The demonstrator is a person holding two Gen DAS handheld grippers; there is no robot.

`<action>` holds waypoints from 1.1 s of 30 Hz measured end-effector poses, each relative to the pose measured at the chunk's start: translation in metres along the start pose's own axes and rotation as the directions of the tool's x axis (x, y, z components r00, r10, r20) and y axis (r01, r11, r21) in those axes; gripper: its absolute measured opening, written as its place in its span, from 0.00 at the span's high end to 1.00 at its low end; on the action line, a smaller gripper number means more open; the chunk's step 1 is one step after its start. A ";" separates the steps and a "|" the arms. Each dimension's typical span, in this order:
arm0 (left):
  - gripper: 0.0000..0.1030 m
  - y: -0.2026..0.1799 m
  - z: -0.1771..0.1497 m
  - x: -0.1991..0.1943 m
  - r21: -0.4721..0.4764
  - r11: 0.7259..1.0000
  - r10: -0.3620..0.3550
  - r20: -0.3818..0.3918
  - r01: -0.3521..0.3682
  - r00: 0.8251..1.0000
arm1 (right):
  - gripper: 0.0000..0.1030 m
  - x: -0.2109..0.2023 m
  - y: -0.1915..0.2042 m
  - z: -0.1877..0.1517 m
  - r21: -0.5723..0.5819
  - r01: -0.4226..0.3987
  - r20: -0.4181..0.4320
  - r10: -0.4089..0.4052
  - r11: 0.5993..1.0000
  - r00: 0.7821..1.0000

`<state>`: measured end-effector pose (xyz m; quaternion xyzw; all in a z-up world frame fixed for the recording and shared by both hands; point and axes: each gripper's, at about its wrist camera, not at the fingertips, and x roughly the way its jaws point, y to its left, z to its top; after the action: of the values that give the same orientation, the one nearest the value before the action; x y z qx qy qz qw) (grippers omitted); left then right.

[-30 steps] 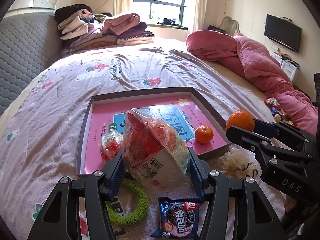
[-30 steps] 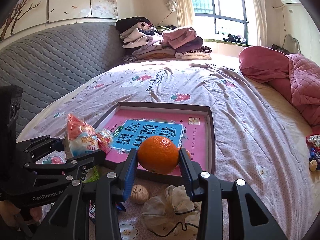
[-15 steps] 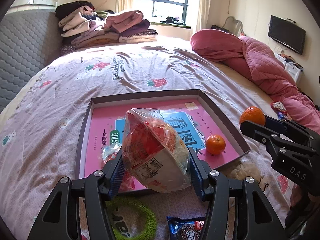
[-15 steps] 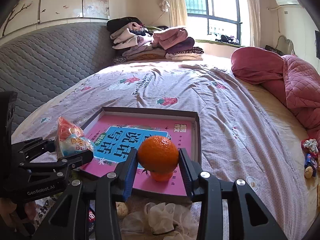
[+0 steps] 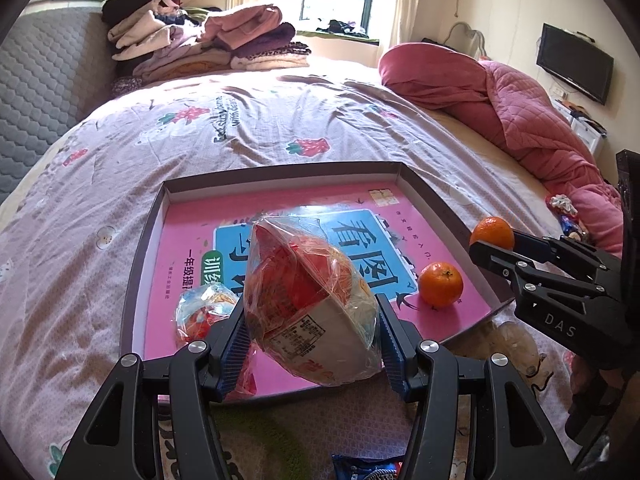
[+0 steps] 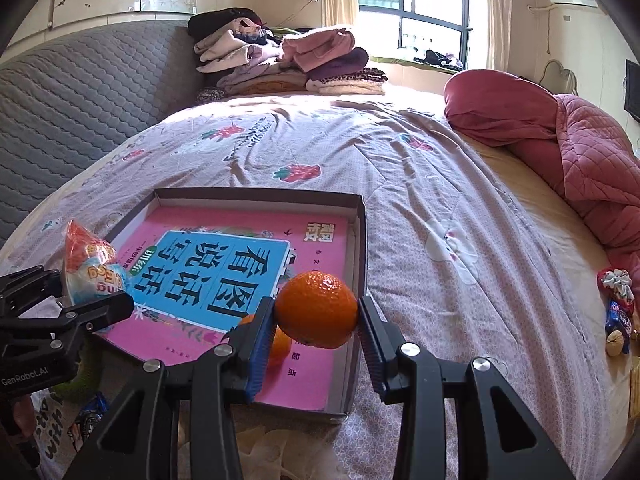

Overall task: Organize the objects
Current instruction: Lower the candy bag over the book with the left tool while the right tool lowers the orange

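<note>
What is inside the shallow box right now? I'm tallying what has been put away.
The box holds a pink book lining its floor, a small orange and a small wrapped snack. The held snack bag covers part of the floor.

Left tongs [image 5: 312, 344]: matte black angular frame, triangular cut-outs in the arms, round silver screw heads at the joints.
Left fingers [image 5: 234, 350]: lined with ribbed blue pads.
Left marking: white "GenRobot.AI" on the body, read from the right wrist view.
Right tongs [image 6: 316, 326]: same black frame, silver screws, blue ribbed pads.
Right marking: white "DAS" lettering.
Skin: a small pinkish patch below each black body.
</note>
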<state>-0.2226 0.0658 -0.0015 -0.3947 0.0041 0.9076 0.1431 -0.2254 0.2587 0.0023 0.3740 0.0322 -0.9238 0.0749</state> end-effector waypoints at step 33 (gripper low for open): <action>0.42 0.007 -0.013 0.035 0.006 1.000 0.016 -0.094 -0.015 0.995 | 0.60 0.031 0.006 0.013 -0.051 -0.009 -0.037 0.007 0.999 0.999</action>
<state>-0.2378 0.0668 -0.0362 -0.4366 0.0161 0.8891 0.1367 -0.2554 0.2480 -0.0105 0.3889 0.0558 -0.9154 0.0878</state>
